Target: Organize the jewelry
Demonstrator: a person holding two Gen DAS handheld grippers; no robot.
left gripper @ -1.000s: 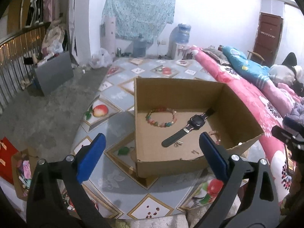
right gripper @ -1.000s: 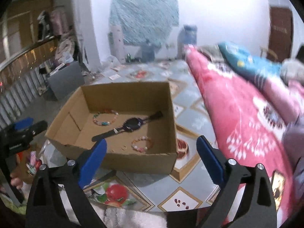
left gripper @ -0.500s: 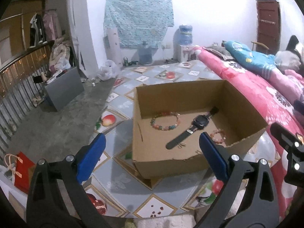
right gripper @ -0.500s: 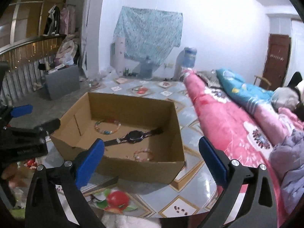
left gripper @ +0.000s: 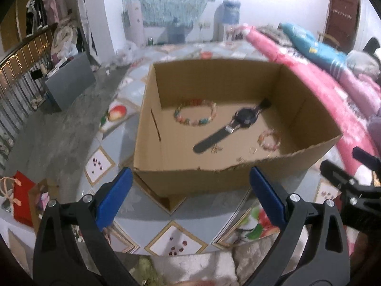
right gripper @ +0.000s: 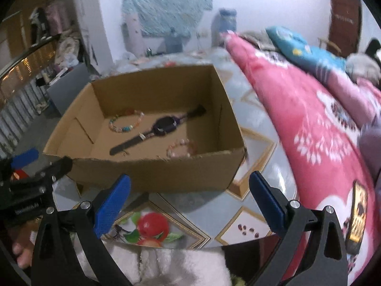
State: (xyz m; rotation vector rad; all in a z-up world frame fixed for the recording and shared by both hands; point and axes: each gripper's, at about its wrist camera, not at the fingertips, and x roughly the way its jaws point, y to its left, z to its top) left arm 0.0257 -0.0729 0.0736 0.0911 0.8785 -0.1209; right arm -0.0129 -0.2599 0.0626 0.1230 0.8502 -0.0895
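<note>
Both my claws are hanging just off the near edge of the desk, the one with the fruit-print cover; left claw has its blue pads spread wide apart with nothing between them, and my right claw is the same, wide apart and empty; neither one touches the cardboard box.

The box sits open on the desk, a bit in from the near edge, its front rim torn and ragged; all the jewelry I can see is lying on the box floor. The multicolour bead bracelet is toward the back left corner of the box; the black watch lies diagonally across the middle, strap flat; the pink bead bracelet is by the front right corner, close to the watch but not touching it; there are a few tiny gold bits near the front rim, too blurry to say what they are.

Pink floral blanket runs along the desk's right edge.
</note>
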